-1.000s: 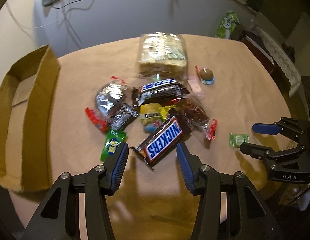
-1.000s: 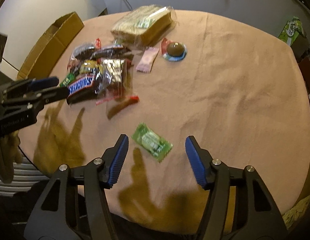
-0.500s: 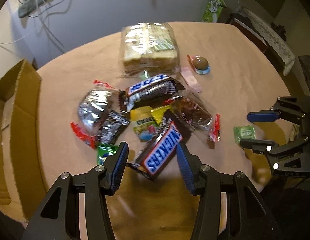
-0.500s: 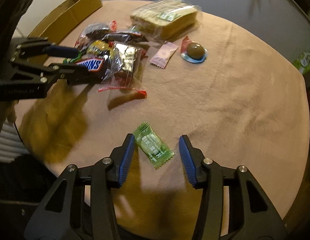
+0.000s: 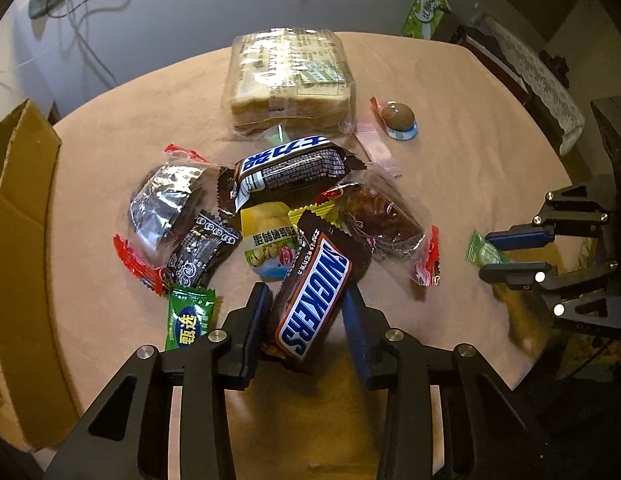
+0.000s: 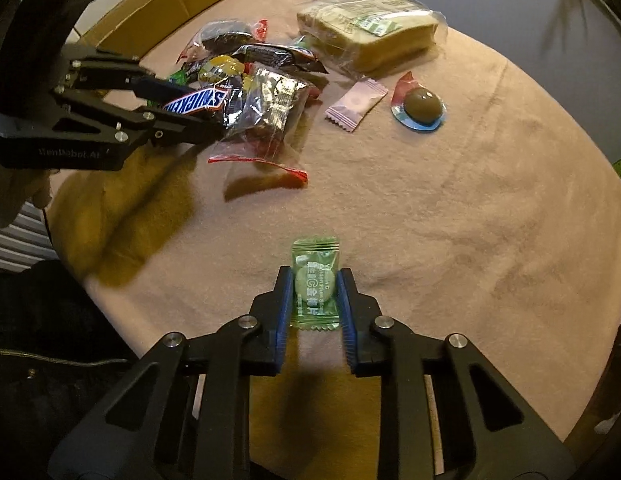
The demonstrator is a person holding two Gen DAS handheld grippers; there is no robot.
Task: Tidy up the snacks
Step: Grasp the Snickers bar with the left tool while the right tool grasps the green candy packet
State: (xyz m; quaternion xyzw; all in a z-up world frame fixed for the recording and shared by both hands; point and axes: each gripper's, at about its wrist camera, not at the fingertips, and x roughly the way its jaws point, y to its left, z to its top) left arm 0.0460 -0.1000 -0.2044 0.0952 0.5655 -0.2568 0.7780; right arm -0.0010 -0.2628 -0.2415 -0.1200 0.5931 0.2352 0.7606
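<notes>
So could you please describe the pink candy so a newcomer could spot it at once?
On the round table, find the bagged bread. Just below it lies the pink candy, between the snack pile and the brown sweet on its blue base. It is the only pale pink wrapper.

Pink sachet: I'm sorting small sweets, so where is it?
In the right wrist view the pink sachet lies on the table between the brown chocolate egg and the snack pile, just below the bagged bread.
</notes>
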